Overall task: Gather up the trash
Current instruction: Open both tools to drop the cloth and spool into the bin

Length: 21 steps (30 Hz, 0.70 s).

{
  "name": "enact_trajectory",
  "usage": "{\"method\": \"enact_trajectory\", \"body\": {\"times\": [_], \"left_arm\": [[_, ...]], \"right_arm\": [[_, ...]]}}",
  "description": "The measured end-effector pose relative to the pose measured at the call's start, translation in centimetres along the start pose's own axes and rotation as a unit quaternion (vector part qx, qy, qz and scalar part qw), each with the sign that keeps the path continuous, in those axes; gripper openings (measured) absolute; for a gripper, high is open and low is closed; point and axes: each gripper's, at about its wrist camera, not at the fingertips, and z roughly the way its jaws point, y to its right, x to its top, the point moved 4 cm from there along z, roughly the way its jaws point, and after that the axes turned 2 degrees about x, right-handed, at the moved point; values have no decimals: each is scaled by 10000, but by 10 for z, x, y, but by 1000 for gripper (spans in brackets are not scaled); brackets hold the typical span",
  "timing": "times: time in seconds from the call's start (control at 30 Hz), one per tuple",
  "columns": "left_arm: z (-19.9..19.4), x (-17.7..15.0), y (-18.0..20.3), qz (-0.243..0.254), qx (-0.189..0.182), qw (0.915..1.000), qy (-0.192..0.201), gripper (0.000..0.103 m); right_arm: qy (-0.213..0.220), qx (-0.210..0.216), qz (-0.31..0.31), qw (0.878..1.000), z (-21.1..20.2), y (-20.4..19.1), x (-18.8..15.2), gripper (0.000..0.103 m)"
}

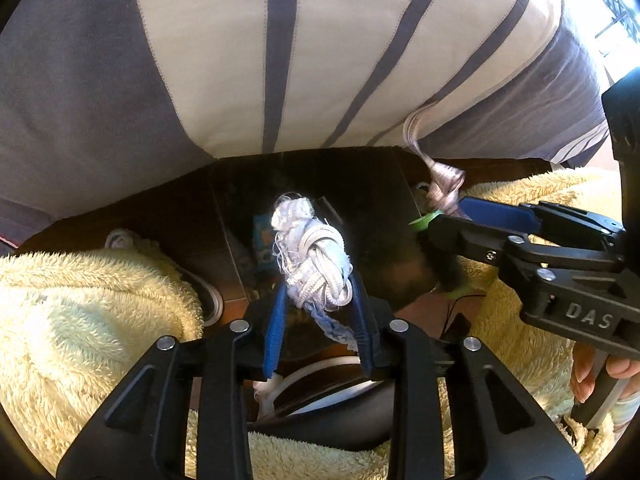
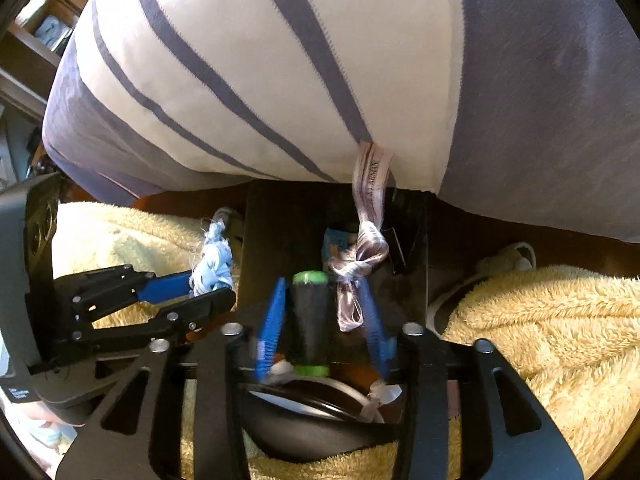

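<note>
My left gripper (image 1: 318, 280) is shut on a knotted wad of pale blue-white frayed rope (image 1: 314, 256); it also shows in the right wrist view (image 2: 212, 264). My right gripper (image 2: 322, 300) is shut on a black spool with green ends (image 2: 310, 320) and a knotted pink satin ribbon (image 2: 360, 256). In the left wrist view the right gripper (image 1: 444, 224) enters from the right with the ribbon (image 1: 440, 184). Both hang over a dark bin with a black liner (image 2: 320, 420) and white rim (image 1: 320, 368).
A big cream cushion with grey stripes (image 1: 280, 60) fills the upper view. A fluffy cream blanket (image 1: 80, 320) lies on both sides (image 2: 540, 340). A dark floor and dark box (image 2: 280, 232) lie below, with a blue packet (image 1: 262, 244) and a shoe (image 2: 516, 256).
</note>
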Motion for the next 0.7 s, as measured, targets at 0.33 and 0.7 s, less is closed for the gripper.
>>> {"method": "enact_trajectory", "body": {"times": [0.33,0.7], "left_arm": [[-8,0,3,59,131,9999,88,53],[-47,15,-4,114,409,9969,661,77]], "right_arm": [[247,1,94,9997,-13,3,4,52],[749,-177,93,9970,-49,5,17,60]]}}
